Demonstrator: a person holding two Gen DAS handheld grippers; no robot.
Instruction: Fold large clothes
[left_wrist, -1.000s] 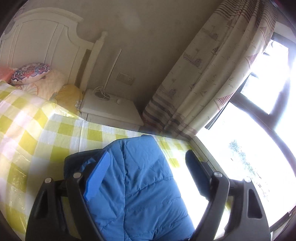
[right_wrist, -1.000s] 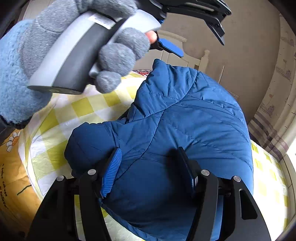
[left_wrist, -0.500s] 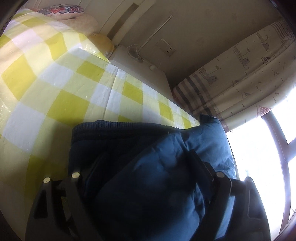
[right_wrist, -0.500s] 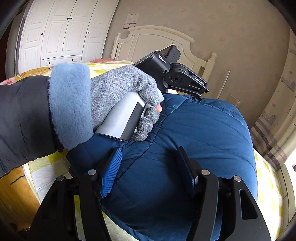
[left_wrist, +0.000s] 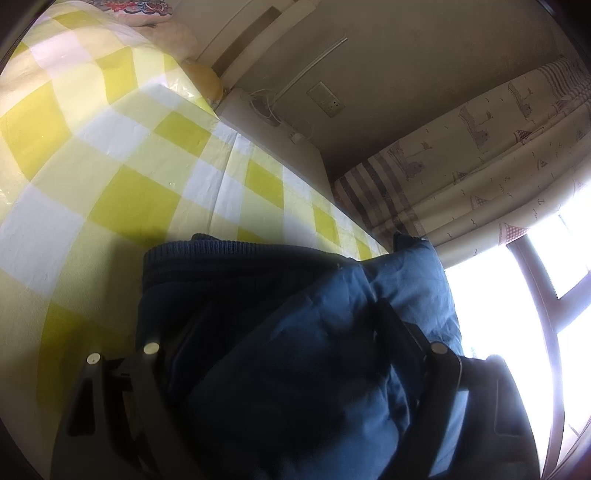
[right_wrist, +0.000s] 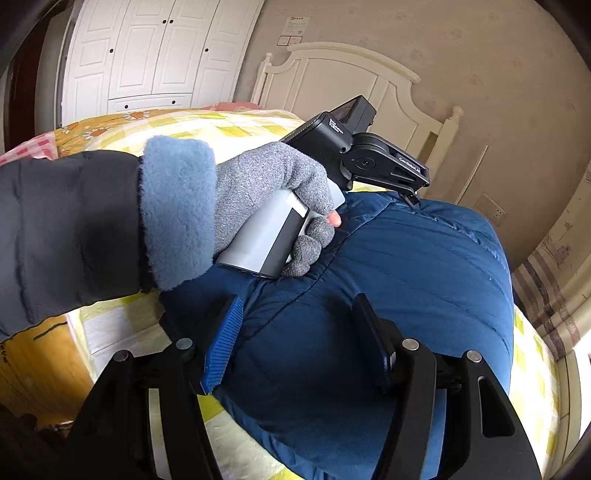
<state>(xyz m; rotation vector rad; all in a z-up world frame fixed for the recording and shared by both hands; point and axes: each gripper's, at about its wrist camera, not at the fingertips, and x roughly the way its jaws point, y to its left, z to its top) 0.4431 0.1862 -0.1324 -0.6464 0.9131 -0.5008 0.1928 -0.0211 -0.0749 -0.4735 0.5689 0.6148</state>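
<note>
Left gripper (left_wrist: 291, 325) jaws spread wide, pressed down around the blue padded jacket (right_wrist: 388, 266), not visibly pinching; right gripper (right_wrist: 299, 332) half open, likewise straddling the jacket bulk. Jacket bundled directly under both, on the yellow checked bedspread (left_wrist: 110, 166). Risk: puffy fill springs back on release, fold reopens
</note>
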